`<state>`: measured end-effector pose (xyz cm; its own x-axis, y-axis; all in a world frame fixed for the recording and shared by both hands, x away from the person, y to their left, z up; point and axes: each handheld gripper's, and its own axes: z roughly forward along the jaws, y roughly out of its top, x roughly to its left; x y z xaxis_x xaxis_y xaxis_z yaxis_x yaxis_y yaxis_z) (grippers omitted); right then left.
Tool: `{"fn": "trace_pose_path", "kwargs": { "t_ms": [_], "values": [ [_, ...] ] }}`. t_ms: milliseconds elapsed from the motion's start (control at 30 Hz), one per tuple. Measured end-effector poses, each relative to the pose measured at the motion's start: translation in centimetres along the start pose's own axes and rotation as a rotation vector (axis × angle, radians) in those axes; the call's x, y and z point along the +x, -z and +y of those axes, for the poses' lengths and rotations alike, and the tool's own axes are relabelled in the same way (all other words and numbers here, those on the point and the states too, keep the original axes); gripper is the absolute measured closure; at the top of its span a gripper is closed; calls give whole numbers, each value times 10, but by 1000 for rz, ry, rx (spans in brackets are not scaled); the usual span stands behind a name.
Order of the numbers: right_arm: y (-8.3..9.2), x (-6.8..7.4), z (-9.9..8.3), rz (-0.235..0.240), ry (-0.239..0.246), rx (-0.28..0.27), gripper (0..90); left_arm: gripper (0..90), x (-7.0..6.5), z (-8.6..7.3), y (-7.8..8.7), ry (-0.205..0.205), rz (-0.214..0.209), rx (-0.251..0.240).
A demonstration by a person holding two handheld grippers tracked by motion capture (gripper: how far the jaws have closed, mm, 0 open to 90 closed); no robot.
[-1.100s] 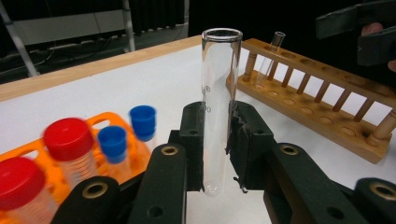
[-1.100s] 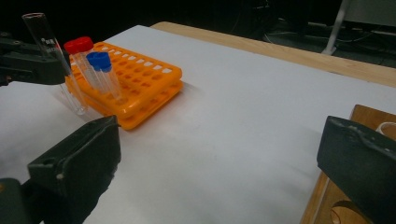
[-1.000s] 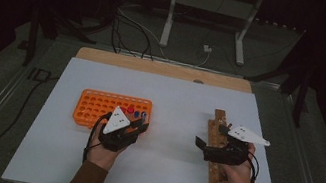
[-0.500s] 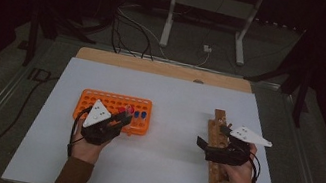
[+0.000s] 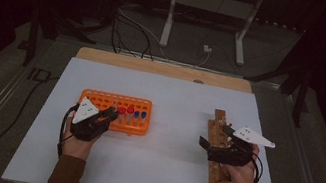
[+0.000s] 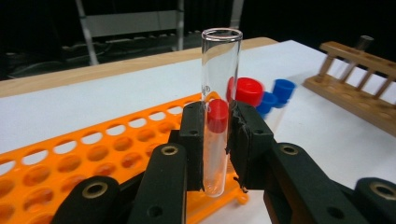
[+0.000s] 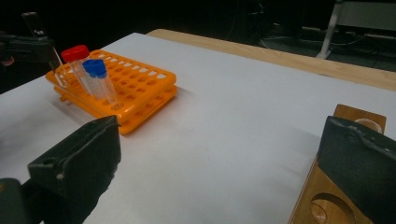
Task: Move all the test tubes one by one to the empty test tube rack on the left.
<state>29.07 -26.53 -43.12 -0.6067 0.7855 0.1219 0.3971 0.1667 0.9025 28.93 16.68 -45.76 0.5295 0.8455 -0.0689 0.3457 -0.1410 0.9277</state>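
metal stand (image 5: 210, 6) behind white table (image 5: 175, 98)

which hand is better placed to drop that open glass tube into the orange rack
Left. The left gripper is already shut on the glass tube, upright over the orange rack. The right gripper is open, over the wooden rack.

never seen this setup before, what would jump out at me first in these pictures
Probably the bright orange tube rack left of centre on the white table, with red and blue capped tubes standing near its right end. Next, the left gripper shut on a clear uncapped glass tube, held upright over the rack. At the right, the right gripper stands open over a wooden rack.
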Motion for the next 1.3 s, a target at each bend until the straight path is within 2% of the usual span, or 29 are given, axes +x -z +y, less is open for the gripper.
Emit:
{"fn": "trace_pose_path", "kwargs": {
  "t_ms": [333, 533, 833, 1300],
  "values": [
    [0, 1, 1, 5, 3, -5, 0, 759, 9, -9, -12, -4, 61, 19],
    [-1, 2, 1, 9, 5, -4, 0, 760, 8, -15, -20, -7, 60, 47],
    [-1, 3, 1, 10, 9, -2, 0, 762, 6, -24, -32, -44, 75, 157],
    [-1, 3, 1, 14, 9, -1, 0, 764, 6, -26, -29, -41, 71, 197]
  ]
}}
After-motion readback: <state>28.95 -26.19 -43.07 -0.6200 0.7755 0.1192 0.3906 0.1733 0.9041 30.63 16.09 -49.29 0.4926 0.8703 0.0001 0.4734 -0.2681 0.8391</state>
